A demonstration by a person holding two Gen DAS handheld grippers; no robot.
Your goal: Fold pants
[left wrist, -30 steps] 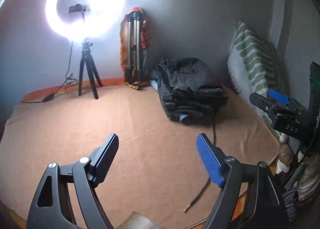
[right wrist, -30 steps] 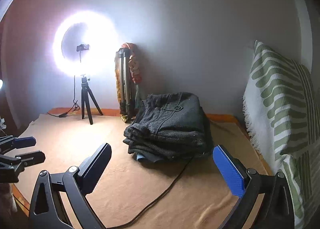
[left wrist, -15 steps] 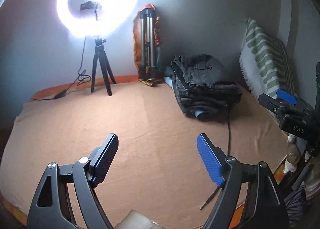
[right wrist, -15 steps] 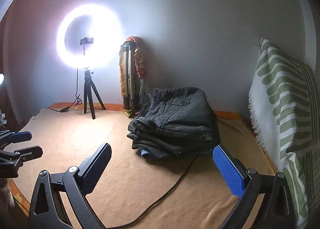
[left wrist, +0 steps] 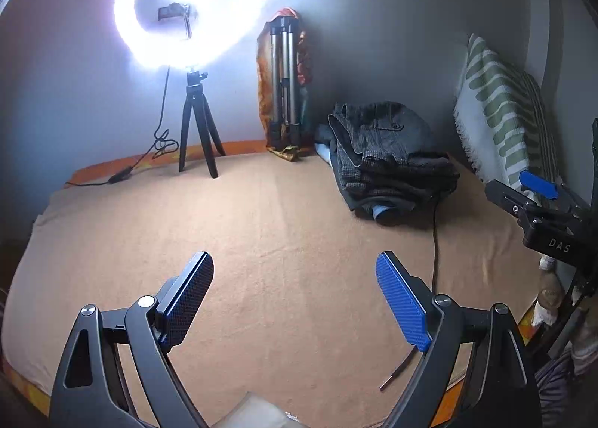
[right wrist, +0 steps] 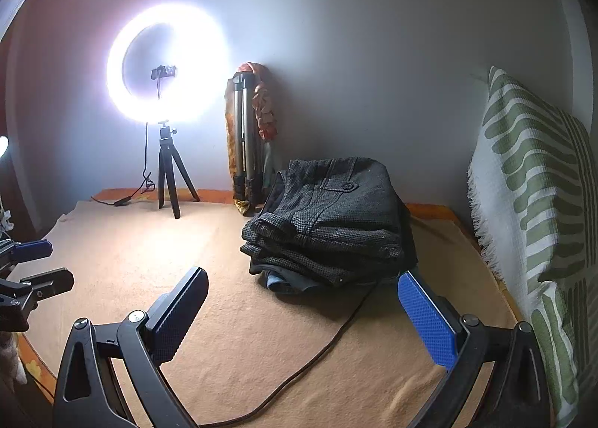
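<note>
The pants (right wrist: 329,222) lie in a dark, folded stack at the far side of the bed (left wrist: 261,241), close to the wall and just beside the striped pillow (right wrist: 530,204). A lighter blue garment (right wrist: 276,280) peeks out under the stack.

The left claw (left wrist: 295,301) hangs over bare blanket, well apart from the pants; its jaws are opening and nothing is between them. The right claw (right wrist: 302,316) stands wide too, empty, with the stack ahead of it and no pad touching cloth.

Several things could go wrong from here. A black cable (right wrist: 317,349) runs across the blanket and under the stack's near edge, right between the right claw's fingers. A reach for the bottom layer could pinch the cable with the cloth and drag whatever it feeds. The stack is several layers thick, so a shallow grip may lift only the top fold and undo the pile. The blue garment beneath could come along by mistake. The ring light (left wrist: 187,6) on its small tripod (left wrist: 198,129), and a folded tripod (left wrist: 284,84) leaning on the wall, stand near enough that a swung trouser leg might topple them.
</note>
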